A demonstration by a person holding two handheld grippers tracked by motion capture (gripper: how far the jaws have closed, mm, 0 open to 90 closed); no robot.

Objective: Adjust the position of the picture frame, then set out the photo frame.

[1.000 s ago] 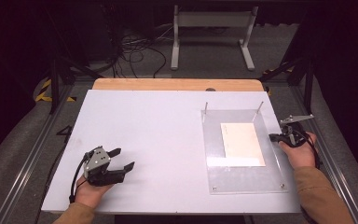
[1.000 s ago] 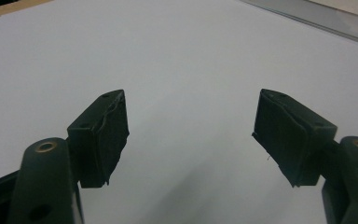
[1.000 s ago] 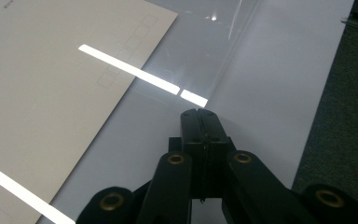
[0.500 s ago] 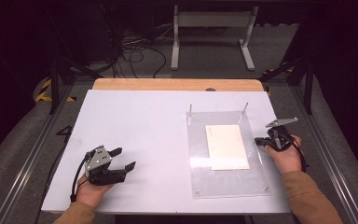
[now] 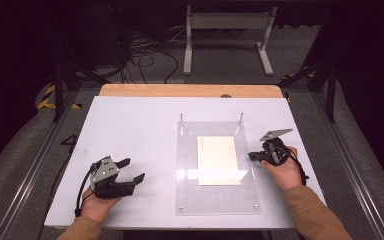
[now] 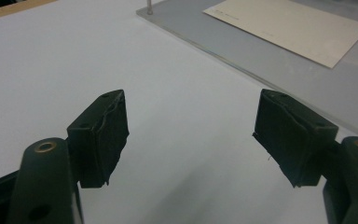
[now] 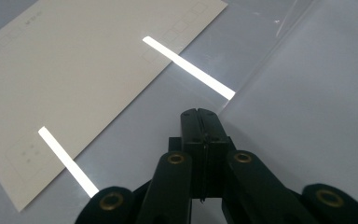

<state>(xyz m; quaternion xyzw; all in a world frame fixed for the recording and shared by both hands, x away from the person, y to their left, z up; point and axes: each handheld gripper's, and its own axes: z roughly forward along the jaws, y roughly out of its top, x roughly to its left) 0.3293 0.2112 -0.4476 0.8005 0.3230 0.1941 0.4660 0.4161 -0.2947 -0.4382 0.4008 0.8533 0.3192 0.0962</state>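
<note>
A clear acrylic plate [image 5: 217, 200] lies flat on the white table [image 5: 130, 120], with a cream card [image 5: 218, 160] at its middle. Two thin posts stand at the plate's far corners [image 5: 181, 119]. My right gripper [image 5: 251, 156] is shut, its tips at the plate's right edge. In the right gripper view the closed jaws [image 7: 200, 114] point at the plate [image 7: 242, 42] and the card [image 7: 84, 70], with nothing seen between them. My left gripper [image 5: 132, 170] rests open on the table left of the plate. The left gripper view has the wide-apart jaws [image 6: 191, 135] over bare table, plate [image 6: 279, 65] and card [image 6: 289, 25] beyond.
A wooden strip [image 5: 190, 90] runs along the table's far edge. Behind it stand a white metal frame [image 5: 227, 30] and loose cables [image 5: 140, 50] on the floor. Metal rails [image 5: 40, 155] flank the table. Bare white surface spreads left of the plate.
The plate and its card have slid left across the table, and my right gripper has moved left with its edge. The left gripper has stayed put, open.
</note>
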